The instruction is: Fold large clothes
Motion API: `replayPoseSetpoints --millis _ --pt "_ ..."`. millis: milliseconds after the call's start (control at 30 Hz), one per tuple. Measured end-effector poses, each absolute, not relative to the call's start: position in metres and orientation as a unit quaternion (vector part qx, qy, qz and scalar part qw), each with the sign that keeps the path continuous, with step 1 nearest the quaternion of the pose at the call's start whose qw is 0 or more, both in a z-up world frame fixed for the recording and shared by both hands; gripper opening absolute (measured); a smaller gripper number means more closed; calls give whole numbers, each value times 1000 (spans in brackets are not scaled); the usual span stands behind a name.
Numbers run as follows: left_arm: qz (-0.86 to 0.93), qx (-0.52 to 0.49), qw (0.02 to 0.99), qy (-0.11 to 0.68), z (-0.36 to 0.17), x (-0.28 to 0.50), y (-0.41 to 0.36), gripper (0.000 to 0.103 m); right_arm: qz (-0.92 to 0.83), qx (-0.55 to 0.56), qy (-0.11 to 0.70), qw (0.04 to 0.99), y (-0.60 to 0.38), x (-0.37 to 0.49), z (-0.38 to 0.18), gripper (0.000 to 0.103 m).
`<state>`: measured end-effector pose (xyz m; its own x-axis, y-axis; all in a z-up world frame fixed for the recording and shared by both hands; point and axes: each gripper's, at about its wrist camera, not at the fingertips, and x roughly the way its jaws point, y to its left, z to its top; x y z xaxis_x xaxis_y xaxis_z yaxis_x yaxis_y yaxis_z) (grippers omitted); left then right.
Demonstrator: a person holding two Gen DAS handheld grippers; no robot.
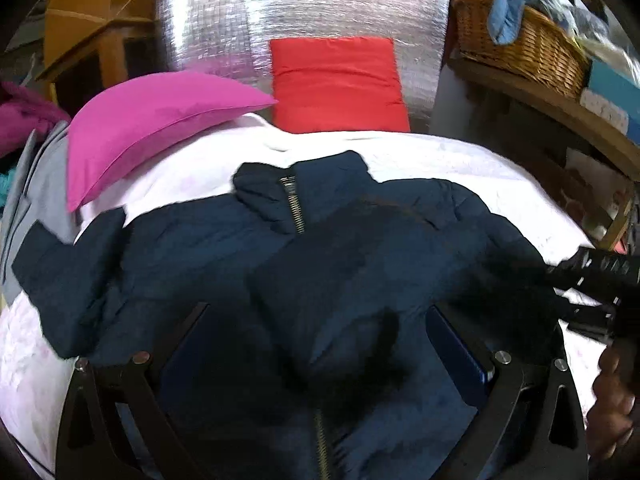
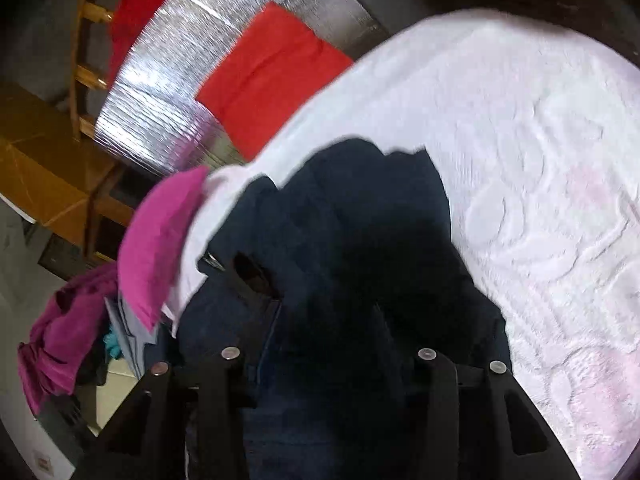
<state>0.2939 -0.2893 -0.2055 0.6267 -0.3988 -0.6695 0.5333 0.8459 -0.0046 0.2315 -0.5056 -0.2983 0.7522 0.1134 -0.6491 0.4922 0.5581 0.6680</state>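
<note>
On the white bedspread (image 1: 440, 156) the navy puffer jacket (image 1: 208, 248) lies face up. The left gripper (image 1: 320, 344) hangs spread above it; the right gripper (image 2: 332, 320) grips dark fabric, apparently. Slippery padding could slide free mid-fold.

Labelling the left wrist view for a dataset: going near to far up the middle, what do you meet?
Left gripper → navy zip-up jacket → white bedspread → red cushion → silver foil panel.
</note>
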Motion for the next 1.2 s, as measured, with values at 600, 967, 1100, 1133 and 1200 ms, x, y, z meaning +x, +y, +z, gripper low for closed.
replayPoseSetpoints --millis 600,967,1100,1133,1200 --pt "-298 73 879 365 -203 318 -237 5 -157 391 365 830 -487 228 -325 36" --pt "-244 41 907 341 -178 327 -118 5 -172 414 351 822 -487 221 -326 36" --pt "-216 -1 916 339 -171 338 -73 9 -164 424 351 819 -488 219 -324 41" --pt "-210 -12 917 338 -170 340 -66 16 -158 431 348 818 -488 218 -322 48" --pt "-194 -27 922 335 -168 344 -54 30 -154 435 344 818 -486 216 -318 56"
